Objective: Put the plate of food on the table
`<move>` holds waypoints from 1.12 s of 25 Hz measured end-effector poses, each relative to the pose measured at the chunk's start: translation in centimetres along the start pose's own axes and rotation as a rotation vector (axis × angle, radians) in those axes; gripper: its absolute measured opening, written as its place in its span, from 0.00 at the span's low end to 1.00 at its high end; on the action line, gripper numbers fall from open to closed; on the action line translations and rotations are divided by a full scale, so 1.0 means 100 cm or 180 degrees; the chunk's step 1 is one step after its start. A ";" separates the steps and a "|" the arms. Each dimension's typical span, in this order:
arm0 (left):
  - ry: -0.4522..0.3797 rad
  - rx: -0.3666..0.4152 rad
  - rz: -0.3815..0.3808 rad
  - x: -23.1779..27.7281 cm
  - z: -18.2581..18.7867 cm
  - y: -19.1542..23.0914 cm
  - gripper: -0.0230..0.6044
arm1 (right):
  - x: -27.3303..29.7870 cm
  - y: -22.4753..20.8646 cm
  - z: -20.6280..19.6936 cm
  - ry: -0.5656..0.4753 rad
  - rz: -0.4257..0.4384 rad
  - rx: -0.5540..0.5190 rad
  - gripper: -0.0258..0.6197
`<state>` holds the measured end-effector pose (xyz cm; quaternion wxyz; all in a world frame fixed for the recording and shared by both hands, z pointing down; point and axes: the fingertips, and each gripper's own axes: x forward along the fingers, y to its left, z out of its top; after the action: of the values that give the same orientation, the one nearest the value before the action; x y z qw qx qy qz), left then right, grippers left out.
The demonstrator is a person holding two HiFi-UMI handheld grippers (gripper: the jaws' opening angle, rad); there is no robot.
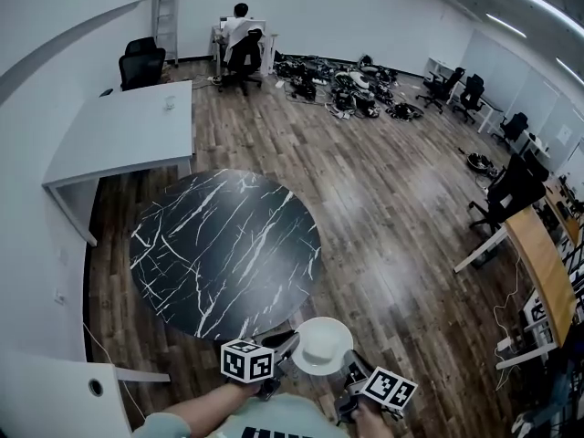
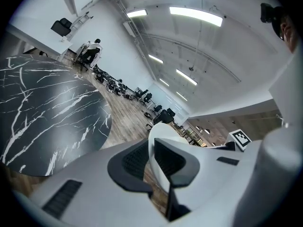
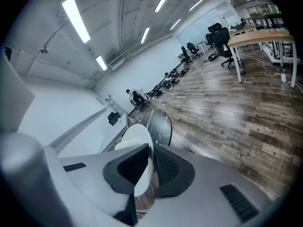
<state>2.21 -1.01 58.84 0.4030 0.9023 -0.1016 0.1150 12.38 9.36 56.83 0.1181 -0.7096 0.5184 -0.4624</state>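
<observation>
Plate [image 1: 321, 343], white, is up in the air between the two grippers, over the wooden floor [image 1: 392, 208] just off the near edge of the round table [image 1: 224, 249]. Left gripper [image 1: 288, 345] has its jaws pinching the plate's left rim, the thin white edge clamped between the two dark pads. Right gripper [image 1: 352, 366] grips the opposite rim the same way, its jaws closed on the white edge. Each gripper's marker cube sits just behind it, close to the person's forearms at the bottom of the head view. The table top is black with white veins and nothing lies on it. Beyond it, to the left, stands a long white desk [image 1: 123, 130] with two black chairs [image 1: 141, 65] behind it. Farther off a person [image 1: 240, 27] sits at a desk against the far wall, a ladder [image 1: 166, 3] leans to their left, and a heap of cables [image 1: 351, 85] lies on the floor to their right
</observation>
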 end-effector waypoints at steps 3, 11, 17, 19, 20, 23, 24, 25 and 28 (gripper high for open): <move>-0.0046 0.0001 -0.0018 -0.006 0.009 0.007 0.11 | 0.008 0.011 0.001 -0.0020 0.0010 -0.0044 0.10; -0.0245 0.0004 0.0039 -0.031 0.031 0.024 0.11 | 0.030 0.039 -0.003 0.0040 0.0101 -0.0183 0.10; -0.0385 -0.0091 0.0183 -0.047 0.034 0.042 0.11 | 0.048 0.056 -0.007 0.0172 0.0215 -0.0299 0.10; -0.0425 -0.0120 0.0234 -0.050 0.035 0.048 0.11 | 0.056 0.058 -0.008 0.0228 0.0252 -0.0329 0.10; -0.0440 -0.0136 0.0262 -0.050 0.035 0.051 0.11 | 0.060 0.059 -0.009 0.0257 0.0271 -0.0338 0.10; -0.0463 -0.0160 0.0339 -0.049 0.040 0.060 0.11 | 0.072 0.061 -0.007 0.0325 0.0321 -0.0347 0.10; -0.0471 -0.0154 0.0359 -0.048 0.044 0.062 0.11 | 0.076 0.062 -0.005 0.0342 0.0338 -0.0349 0.10; -0.0478 -0.0142 0.0378 -0.046 0.047 0.064 0.11 | 0.081 0.062 -0.003 0.0361 0.0354 -0.0349 0.10; -0.0490 -0.0123 0.0450 -0.043 0.056 0.073 0.11 | 0.097 0.062 0.002 0.0432 0.0401 -0.0343 0.10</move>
<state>-3.17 -9.57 59.11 0.4022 0.8910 -0.1978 0.0715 9.01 -1.62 57.86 0.0732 -0.6480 0.5928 -0.4725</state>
